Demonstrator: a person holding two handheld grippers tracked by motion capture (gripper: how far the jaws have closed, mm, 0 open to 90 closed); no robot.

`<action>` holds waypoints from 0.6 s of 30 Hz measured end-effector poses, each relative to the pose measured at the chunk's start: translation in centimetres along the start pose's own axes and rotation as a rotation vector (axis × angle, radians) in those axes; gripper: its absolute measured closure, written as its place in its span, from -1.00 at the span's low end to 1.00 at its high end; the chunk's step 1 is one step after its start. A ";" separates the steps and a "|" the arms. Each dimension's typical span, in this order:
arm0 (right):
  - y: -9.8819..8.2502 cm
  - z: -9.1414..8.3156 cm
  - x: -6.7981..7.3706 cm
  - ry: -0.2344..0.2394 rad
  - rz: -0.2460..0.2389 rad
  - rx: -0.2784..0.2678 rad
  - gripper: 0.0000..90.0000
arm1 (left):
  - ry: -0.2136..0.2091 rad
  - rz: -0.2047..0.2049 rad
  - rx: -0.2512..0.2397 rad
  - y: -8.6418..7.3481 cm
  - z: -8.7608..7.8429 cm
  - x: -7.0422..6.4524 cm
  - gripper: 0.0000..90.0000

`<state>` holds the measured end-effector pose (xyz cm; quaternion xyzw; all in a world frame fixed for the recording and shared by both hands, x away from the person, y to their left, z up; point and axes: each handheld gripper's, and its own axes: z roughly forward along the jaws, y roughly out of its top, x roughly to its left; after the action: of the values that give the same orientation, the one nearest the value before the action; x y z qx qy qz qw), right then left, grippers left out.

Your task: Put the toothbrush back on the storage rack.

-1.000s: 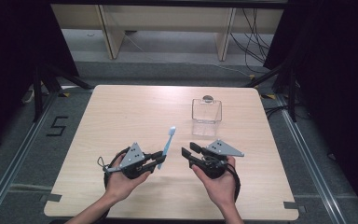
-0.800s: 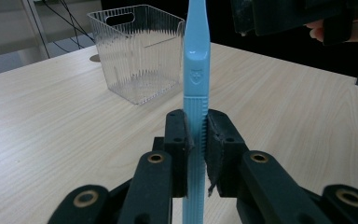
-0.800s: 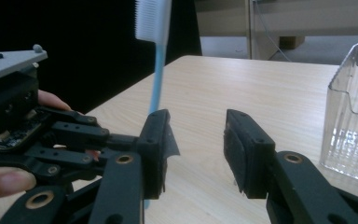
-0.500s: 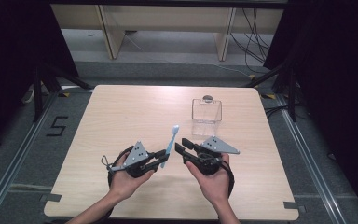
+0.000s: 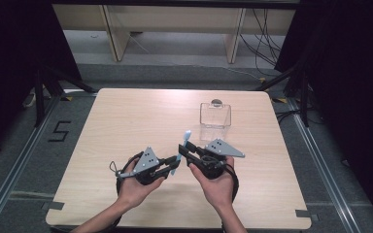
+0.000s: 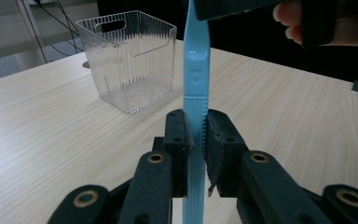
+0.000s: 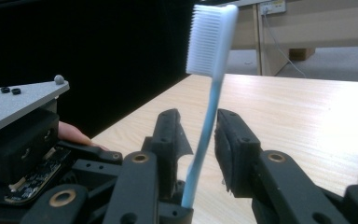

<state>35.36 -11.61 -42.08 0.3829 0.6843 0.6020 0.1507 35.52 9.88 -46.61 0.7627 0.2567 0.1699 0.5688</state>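
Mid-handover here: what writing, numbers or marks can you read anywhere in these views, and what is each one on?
"5": black figure on the grey floor left of the table.
Embossed emblem on the toothbrush handle: too small to read.
No other text legible.

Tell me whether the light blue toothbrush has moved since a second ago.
Yes. In the high view the light blue plastic toothbrush, clamped in the left gripper, has shifted slightly right, nearer the clear ribbed plastic bin, into the right gripper, whose jaws have just been closing.
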 end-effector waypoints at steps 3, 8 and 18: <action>0.0 0.0 0.0 0.004 0.001 -0.008 0.66 | -0.001 -0.002 -0.005 0.1 0.2 -0.2 0.75; 0.0 -0.2 0.0 0.001 0.005 -0.006 0.87 | -0.003 0.000 -0.008 0.1 0.3 -0.3 0.74; 0.0 -0.2 0.1 0.010 0.002 -0.022 0.92 | 0.006 0.013 0.001 0.2 0.4 -0.3 0.74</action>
<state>35.15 -11.71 -41.99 0.3790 0.6780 0.6115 0.1507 35.54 9.34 -46.49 0.7642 0.2535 0.1757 0.5665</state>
